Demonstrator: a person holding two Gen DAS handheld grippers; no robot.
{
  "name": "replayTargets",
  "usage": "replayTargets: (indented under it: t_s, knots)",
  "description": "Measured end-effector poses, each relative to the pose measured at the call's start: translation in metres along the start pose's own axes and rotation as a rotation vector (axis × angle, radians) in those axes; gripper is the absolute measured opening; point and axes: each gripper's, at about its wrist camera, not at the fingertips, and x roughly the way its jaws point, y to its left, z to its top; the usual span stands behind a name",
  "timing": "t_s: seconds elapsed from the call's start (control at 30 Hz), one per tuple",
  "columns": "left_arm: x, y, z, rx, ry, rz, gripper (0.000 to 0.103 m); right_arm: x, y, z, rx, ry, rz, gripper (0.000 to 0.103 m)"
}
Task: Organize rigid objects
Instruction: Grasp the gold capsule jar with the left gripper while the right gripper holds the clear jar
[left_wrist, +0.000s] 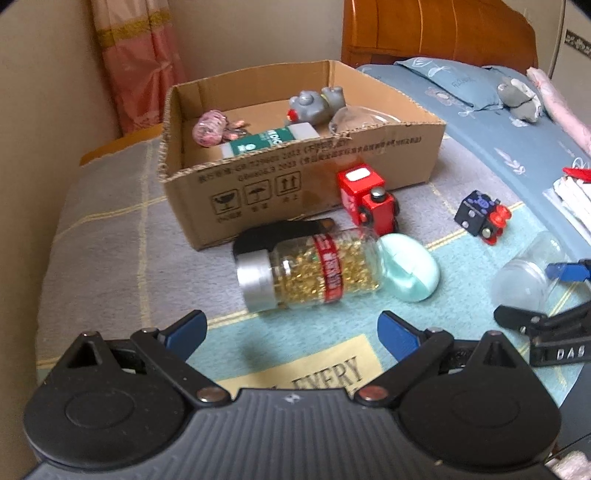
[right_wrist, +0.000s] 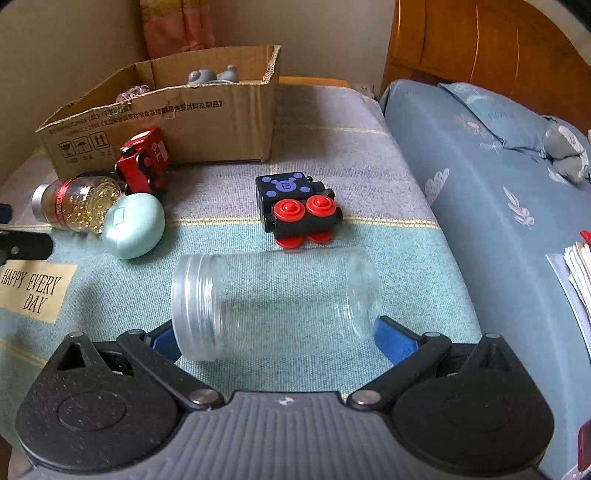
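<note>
The right claw (right_wrist: 275, 341) is straddling the empty clear jar (right_wrist: 275, 304) lying sideways between its spread fingers on the blanket, so closing may be squirting the slick round jar forward toward the black toy (right_wrist: 297, 206), while the left claw (left_wrist: 291, 332) is hanging spread and empty.

From my remote feed, a pink curtain (left_wrist: 142, 62) hung in the corner beside a wooden headboard (left_wrist: 439, 33). A blue pillow (left_wrist: 452, 81) lay on the blue bedsheet (right_wrist: 480, 192), with a crumpled grey cloth (right_wrist: 567, 155) next to it. A stack of papers (right_wrist: 580, 269) sat at the bed's right edge.
</note>
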Motion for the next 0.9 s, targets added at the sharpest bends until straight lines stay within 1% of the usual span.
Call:
replayTargets:
  t_s: [0.13,0.23,0.4,0.6,0.73,0.83,0.9]
  knots:
    - [0.009,-0.002,0.006,-0.033,-0.006,-0.033,0.098,0.000,0.003,-0.003,0.007,-0.027,-0.009,0.103]
    - [0.014,-0.005,0.014,-0.036,-0.021,-0.048,0.098,-0.001,0.000,-0.004,0.004,-0.042,-0.004,0.103]
    - [0.026,-0.010,0.024,-0.041,-0.020,-0.015,0.099,-0.001,-0.002,-0.004,0.002,-0.054,-0.002,0.103]
    - [0.036,-0.005,0.030,-0.078,-0.015,-0.005,0.101,-0.002,-0.001,-0.006,0.000,-0.066,0.001,0.103]
    - [0.034,0.000,0.026,-0.087,-0.009,-0.016,0.102,-0.002,-0.001,-0.006,0.000,-0.071,0.001,0.103]
    - [0.029,0.006,0.021,-0.097,-0.037,-0.007,0.101,-0.002,-0.001,-0.007,0.001,-0.074,0.000,0.103]
    - [0.026,0.010,0.016,-0.085,-0.047,0.008,0.100,-0.002,-0.001,-0.007,0.000,-0.077,0.000,0.103]
